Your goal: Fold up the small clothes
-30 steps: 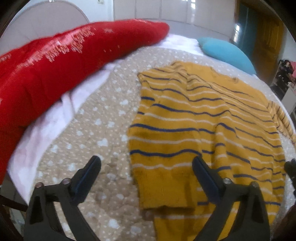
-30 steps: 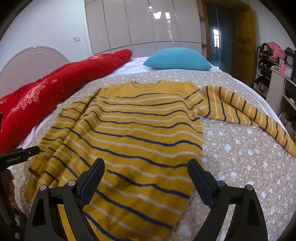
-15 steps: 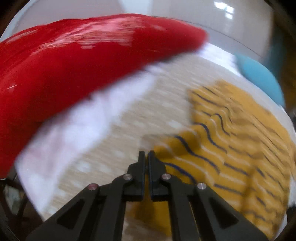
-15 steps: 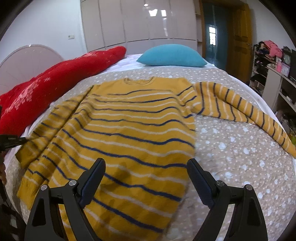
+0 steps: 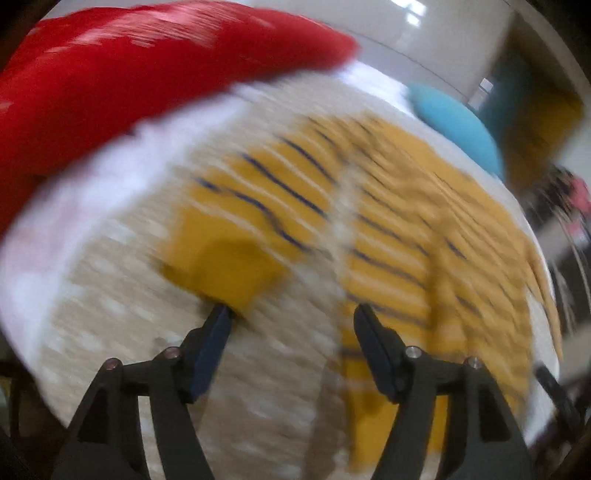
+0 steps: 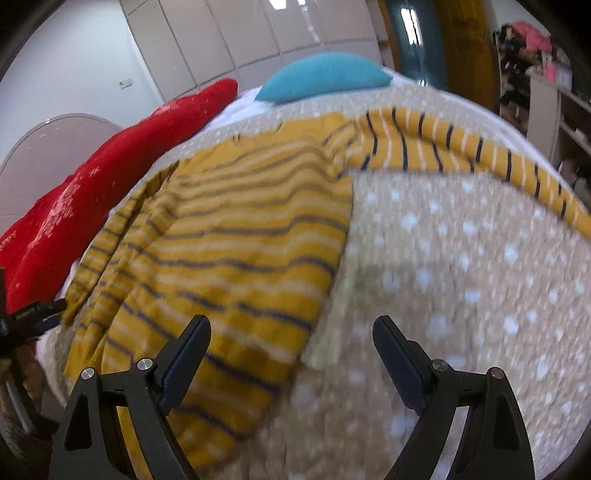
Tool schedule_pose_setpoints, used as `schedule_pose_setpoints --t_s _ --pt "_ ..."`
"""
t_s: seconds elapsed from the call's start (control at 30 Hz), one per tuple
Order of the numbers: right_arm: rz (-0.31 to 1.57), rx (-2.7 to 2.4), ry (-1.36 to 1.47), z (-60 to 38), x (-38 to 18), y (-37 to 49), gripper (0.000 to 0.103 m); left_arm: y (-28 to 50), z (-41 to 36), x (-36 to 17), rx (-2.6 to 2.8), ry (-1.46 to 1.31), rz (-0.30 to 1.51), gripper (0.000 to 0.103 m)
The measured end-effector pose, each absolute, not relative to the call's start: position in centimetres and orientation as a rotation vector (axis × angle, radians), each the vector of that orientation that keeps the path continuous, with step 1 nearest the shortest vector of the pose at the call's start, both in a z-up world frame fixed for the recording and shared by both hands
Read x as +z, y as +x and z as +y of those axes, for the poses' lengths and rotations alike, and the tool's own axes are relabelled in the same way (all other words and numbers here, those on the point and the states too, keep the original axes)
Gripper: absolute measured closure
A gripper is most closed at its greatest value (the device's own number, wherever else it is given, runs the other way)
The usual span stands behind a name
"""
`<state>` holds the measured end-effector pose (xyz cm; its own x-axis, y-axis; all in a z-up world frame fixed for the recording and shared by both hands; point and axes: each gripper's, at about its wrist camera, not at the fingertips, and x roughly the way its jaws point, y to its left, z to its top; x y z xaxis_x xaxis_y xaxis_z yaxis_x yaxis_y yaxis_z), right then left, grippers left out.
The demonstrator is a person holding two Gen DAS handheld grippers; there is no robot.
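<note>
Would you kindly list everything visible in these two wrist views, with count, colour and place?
sweater: one, mustard with navy and white stripes, flat on the bedspread, one sleeve stretched toward the right
bedspread: one, beige with white dots, covering the bed
blanket: one, red, along the bed's left side
pillow: one, teal, at the head of the bed
wardrobe: one, pale, behind the bed
left gripper: black, open
right gripper: black, open

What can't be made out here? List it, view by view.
- Left wrist view: motion blur smears the sweater, so its folds and the cuff by the open left gripper are unreadable.
- Right wrist view: the sweater's hem runs behind the open right gripper; the sleeve end is cut off at the right edge.
</note>
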<state>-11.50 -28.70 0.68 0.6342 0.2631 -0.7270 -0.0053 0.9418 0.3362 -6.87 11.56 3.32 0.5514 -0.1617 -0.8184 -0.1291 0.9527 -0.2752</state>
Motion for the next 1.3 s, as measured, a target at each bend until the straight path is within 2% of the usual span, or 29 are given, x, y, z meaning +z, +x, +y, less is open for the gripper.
schedule_pose_setpoints --t_s 0.13,0.23,0.3,0.37,0.4,0.43,0.5,0.73,0.9,1.03,1.07,1.1,1.17,1.2,1.27,1.3 --pt "0.908 0.195 0.372 -28.5 -0.5 -12.7 0.011 -7.3 7.6 2.6 -0.082 -0.247 0.998 0.027" --pt "0.896 0.218 0.364 -27.3 -0.8 -13.7 0.011 -7.6 6.3 2.4 -0.107 -0.269 0.999 0.027" --pt "0.895 0.256 0.382 -26.1 -1.1 -14.1 0.014 -8.1 5.6 2.2 -0.09 -0.271 0.995 0.044" --pt "0.887 0.255 0.35 -24.5 -1.4 -14.3 0.024 -7.9 5.3 2.0 -0.025 -0.225 1.01 0.091" --pt "0.879 0.266 0.319 -23.7 -1.3 -14.2 0.047 -7.9 5.7 2.3 -0.038 -0.25 1.021 0.095" --pt "0.886 0.292 0.304 -23.2 -1.4 -13.9 0.075 -8.2 6.0 2.7 -0.034 -0.284 1.034 0.095" --pt "0.912 0.346 0.372 -24.0 -1.4 -13.5 0.086 -8.8 6.3 3.9 -0.008 -0.278 1.023 0.095" --pt "0.86 0.371 0.414 -28.7 1.0 -17.9 0.088 -14.7 5.6 7.2 0.005 -0.249 0.973 0.096" --pt "0.878 0.357 0.379 -30.0 1.0 -21.7 0.088 -18.3 4.2 5.2 -0.017 -0.21 1.018 0.095" --pt "0.908 0.318 0.346 -30.5 0.4 -22.9 0.081 -19.6 4.4 4.2 -0.048 -0.221 1.04 0.093" --pt "0.887 0.313 0.357 -31.3 0.7 -23.2 0.081 -19.7 4.5 4.6 -0.057 -0.228 1.029 0.087" --pt "0.865 0.304 0.366 -32.4 1.0 -23.4 0.075 -19.6 4.7 5.3 -0.063 -0.228 1.012 0.083" --pt "0.825 0.225 0.375 -34.7 2.0 -22.5 0.066 -19.4 4.7 7.2 -0.048 -0.202 0.943 0.063" --pt "0.812 0.178 0.381 -35.8 2.5 -21.6 0.062 -19.4 4.5 8.2 -0.044 -0.183 0.901 0.057" --pt "0.791 0.09 0.406 -38.8 2.9 -19.4 0.059 -19.4 4.0 9.6 -0.046 -0.156 0.833 0.037" --pt "0.78 0.037 0.402 -40.3 2.9 -18.4 0.059 -19.3 3.7 10.1 -0.05 -0.144 0.805 0.034"
